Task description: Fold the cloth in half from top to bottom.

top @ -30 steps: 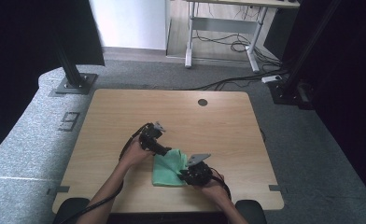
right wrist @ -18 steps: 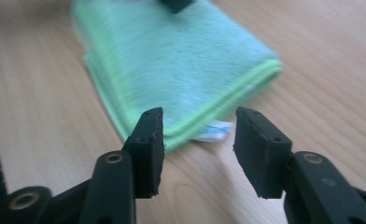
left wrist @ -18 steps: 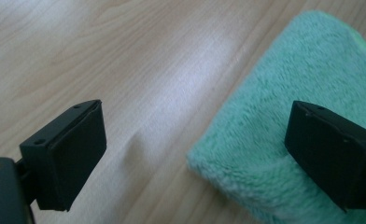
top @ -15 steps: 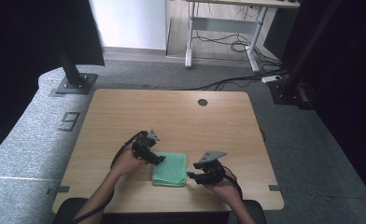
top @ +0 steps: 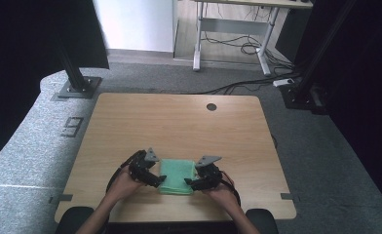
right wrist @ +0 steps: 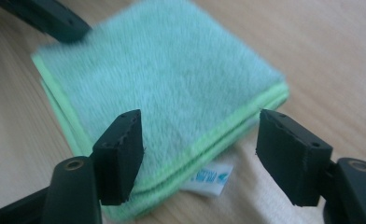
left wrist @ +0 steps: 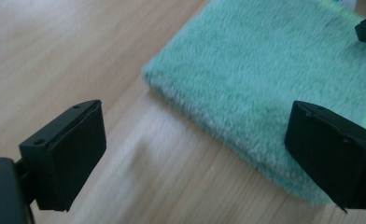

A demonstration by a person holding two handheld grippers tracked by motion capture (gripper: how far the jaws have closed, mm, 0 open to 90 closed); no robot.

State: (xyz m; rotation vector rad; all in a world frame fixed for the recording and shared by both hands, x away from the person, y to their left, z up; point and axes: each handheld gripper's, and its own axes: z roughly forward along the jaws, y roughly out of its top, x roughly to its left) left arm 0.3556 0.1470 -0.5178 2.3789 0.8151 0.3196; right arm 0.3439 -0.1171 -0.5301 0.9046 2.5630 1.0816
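High view: the folded green cloth [top: 177, 175] lies near the surface's [top: 179, 122] front edge, between both tools. The right hand-held gripper [right wrist: 197, 154] has just been opening, its jaws parted over the cloth's hemmed corner without pressing it. The left hand-held gripper [left wrist: 195, 154] gapes wide at the opposite edge, empty.

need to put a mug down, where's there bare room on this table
The far half of the light wooden table is bare, from the folded green fleecy cloth up to the round cable hole. The strips along the left and right edges are free too. The near middle is crowded: the left gripper and right gripper flank the cloth.
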